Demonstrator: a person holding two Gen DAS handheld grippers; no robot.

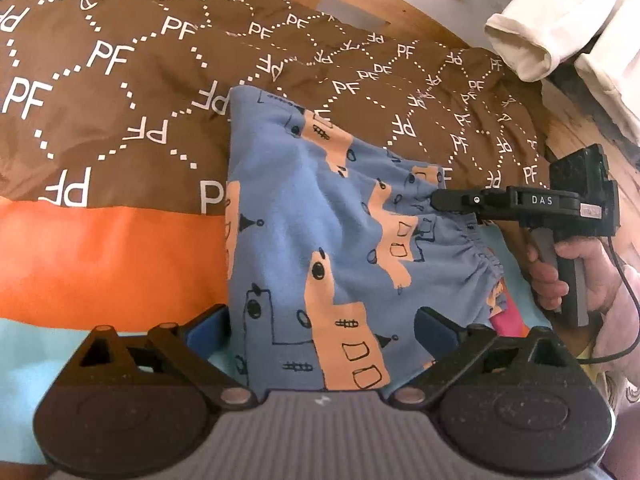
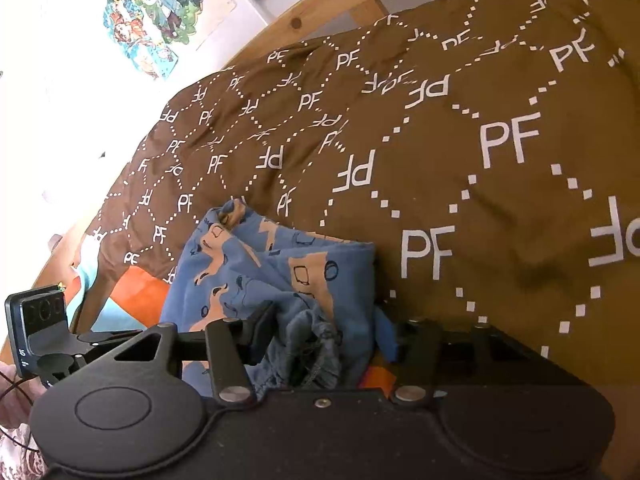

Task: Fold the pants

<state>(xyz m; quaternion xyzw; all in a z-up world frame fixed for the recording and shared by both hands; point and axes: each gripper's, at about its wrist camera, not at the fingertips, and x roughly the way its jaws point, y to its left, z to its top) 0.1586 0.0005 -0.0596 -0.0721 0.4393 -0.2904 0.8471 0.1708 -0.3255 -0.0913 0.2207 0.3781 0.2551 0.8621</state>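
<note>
1. Leftmost, left wrist view: brown duvet (image 1: 120,92) printed with white "PF" letters and dotted diamonds; an orange band (image 1: 100,256) and a pale blue band below it.
2. Centre: pants (image 1: 320,240) lie on the duvet, across the brown, orange and blue bands. Blue fabric with peach shapes and dark line drawings. Folded into a roughly rectangular block, straight edge on the left, surface creased.
3. Left gripper (image 1: 320,332): jaws spread wide, one finger at each side of the near end of the pants. Whether the pads touch the cloth, cannot tell.
4. Right of centre: gathered elastic waistband (image 1: 476,256), puckered.
5. Right gripper (image 1: 440,200), held by a hand (image 1: 560,276), tips at the waistband end. In the right wrist view the gripper (image 2: 324,340) has bunched waistband cloth between its fingers, jaws half closed; the pads are close on the cloth, but a firm pinch cannot be confirmed.
6. Far right: wooden bed frame (image 1: 568,132); white cloth (image 1: 560,28) above it.
7. Right wrist view, upper left: coloured pictures (image 2: 160,12) on the wall.
</note>
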